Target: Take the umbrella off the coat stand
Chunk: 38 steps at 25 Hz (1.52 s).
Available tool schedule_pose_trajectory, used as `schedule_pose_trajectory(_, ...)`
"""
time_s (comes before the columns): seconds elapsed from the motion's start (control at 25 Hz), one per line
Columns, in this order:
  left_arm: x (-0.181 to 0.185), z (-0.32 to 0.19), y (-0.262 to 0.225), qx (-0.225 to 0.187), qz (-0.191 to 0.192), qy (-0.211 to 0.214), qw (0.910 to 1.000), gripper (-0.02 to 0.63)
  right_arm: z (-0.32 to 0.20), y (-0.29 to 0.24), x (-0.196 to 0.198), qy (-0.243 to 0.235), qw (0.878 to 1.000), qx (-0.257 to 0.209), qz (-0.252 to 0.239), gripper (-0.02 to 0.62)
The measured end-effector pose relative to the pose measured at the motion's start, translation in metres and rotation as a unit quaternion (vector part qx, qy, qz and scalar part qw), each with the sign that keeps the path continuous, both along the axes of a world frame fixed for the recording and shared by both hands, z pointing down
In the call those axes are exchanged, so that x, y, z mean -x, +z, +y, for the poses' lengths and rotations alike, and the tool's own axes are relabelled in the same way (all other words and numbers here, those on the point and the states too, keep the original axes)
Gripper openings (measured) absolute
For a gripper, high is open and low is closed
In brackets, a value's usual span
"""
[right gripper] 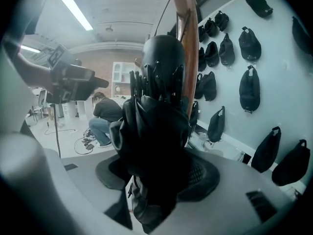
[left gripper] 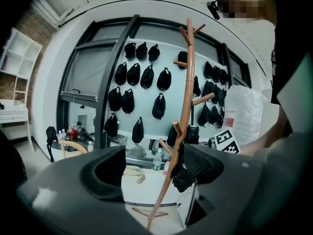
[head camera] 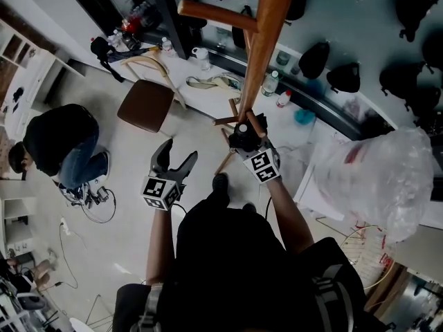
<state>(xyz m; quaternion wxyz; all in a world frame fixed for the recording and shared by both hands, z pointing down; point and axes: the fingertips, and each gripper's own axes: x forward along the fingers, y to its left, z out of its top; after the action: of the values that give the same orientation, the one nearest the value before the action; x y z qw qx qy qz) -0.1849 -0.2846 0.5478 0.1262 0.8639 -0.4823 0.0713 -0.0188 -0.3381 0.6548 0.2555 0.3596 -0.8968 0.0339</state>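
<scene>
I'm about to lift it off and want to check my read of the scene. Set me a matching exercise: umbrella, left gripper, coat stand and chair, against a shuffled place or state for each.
Things:
1. umbrella
2. left gripper
3. coat stand
4. chair

Places or states:
A. jaws apart, nothing between them
B. brown seat, standing on the floor left of the stand's base in the head view
C. black, folded, gripped between the jaws of the right gripper
D. upright wooden pole with pegs

Pairs: 1-C, 2-A, 3-D, 4-B
</scene>
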Motion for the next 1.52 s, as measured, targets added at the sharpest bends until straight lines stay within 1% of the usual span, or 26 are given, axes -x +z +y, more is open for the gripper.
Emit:
schedule_pose_trajectory(0.28, -0.003, 0.009, -0.008, -0.006, 0.003, -0.006, 1.0000, 0.371, 0.003, -0.016, -0.003, -0.003, 1.000, -0.012, 0.009, 0.244)
schedule_pose_trajectory(0.48, -0.004, 0.015, -0.013, -0.011, 0.003, -0.011, 0.9999, 0.371, 0.004, -0.031, -0.009, -0.004, 0.999, -0.027, 0.027, 0.242)
schedule_pose_trajectory(0.68, -0.005, 0.021, -0.018, -0.015, 0.003, -0.017, 0.9997, 0.371, 0.008, -0.038, -0.012, -0.007, 0.999, -0.037, 0.016, 0.241)
schedule_pose_trajectory(0.84, -0.008, 0.029, -0.017, -0.015, 0.010, -0.021, 0.9996, 0.370, 0.014, -0.044, -0.014, -0.013, 0.999, -0.045, 0.017, 0.239)
schedule_pose_trajectory(1.12, -0.018, 0.039, -0.022, -0.021, 0.010, -0.020, 0.9995, 0.370, 0.026, -0.056, -0.020, -0.015, 0.998, -0.051, 0.014, 0.239)
schedule_pose_trajectory(1.36, -0.025, 0.050, -0.019, -0.016, 0.014, -0.019, 0.9996, 0.370, 0.040, -0.064, -0.027, -0.018, 0.998, -0.059, 0.013, 0.239)
schedule_pose_trajectory(1.52, -0.032, 0.052, -0.018, -0.016, 0.015, -0.019, 0.9996, 0.370, 0.048, -0.075, -0.028, -0.019, 0.998, -0.062, 0.000, 0.239)
